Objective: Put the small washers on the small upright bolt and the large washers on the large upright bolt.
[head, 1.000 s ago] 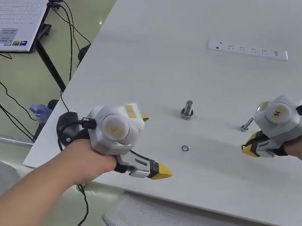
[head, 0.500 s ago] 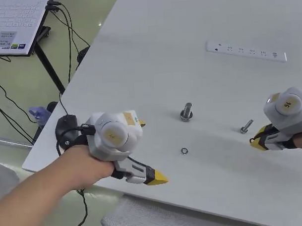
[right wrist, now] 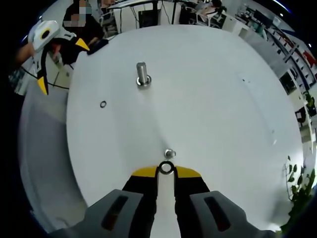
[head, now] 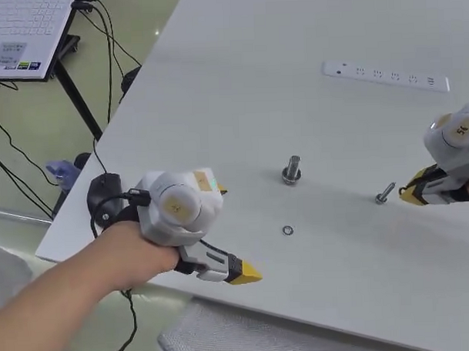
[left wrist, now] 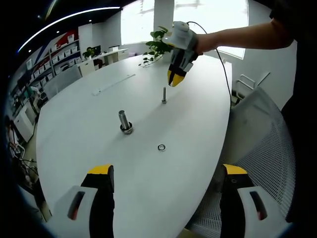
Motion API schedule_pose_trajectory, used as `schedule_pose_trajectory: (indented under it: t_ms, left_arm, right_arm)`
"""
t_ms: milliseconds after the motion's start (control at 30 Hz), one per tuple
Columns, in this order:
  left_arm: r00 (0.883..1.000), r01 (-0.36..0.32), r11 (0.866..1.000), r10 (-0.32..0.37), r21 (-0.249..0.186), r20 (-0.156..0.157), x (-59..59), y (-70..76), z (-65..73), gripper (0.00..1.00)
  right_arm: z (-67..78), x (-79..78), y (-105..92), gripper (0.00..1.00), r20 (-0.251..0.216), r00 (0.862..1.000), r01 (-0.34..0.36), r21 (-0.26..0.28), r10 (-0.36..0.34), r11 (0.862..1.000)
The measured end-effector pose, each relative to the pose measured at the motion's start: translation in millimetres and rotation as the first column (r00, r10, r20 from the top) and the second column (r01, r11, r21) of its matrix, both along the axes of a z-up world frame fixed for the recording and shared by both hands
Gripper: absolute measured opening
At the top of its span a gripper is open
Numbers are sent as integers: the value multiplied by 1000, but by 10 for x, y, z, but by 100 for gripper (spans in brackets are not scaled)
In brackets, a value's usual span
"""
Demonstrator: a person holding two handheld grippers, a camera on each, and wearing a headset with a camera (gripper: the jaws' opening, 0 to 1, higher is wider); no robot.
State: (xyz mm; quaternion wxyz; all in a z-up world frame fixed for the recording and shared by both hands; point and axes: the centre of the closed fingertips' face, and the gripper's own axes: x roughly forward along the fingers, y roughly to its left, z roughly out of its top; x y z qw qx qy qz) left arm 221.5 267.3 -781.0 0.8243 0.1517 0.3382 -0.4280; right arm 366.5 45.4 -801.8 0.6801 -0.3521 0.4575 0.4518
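Your right claw (right wrist: 166, 171) is clenched on a small washer (right wrist: 166, 168), which sits pinched flat between the two yellow tips. Your left claw (left wrist: 167, 171) is released, its jaws spread wide with nothing between them, and it hangs over the near edge of the desk (head: 239, 83). The white desk carries everything else. A laptop (head: 21, 33) sits on a stand off the desk's far left side, with cables trailing below it. A white power strip (head: 385, 76) lies on the far side of the desk, well apart from the bolts. The large bolt (head: 291, 170) stands upright near the middle of the desk, with a wider ring at its foot; you cannot tell from here whether that is its head or a washer. The small bolt (head: 384, 192) stands upright to its right, just beyond the tips of your right claw, so the held washer is close beside the bolt's top but not on it. A loose washer (head: 287, 231) lies flat on the desk, near the large bolt on your side, between the two claws.
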Motion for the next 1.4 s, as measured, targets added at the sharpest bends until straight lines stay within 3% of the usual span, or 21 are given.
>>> schedule_pose_trajectory:
  t_ms: [367,1400]
  left_arm:
    - [1000,-12,1000,12,-5,-4,-2,24,-3,88]
    - [999,-20,1000,19,-9,-26,-7,29,-43,86]
  right_arm:
    - [-24,110,80,12,6,1000,-9,0,9,1000]
    - [-233,91,112,12,-30,998,-48,-35,47,998]
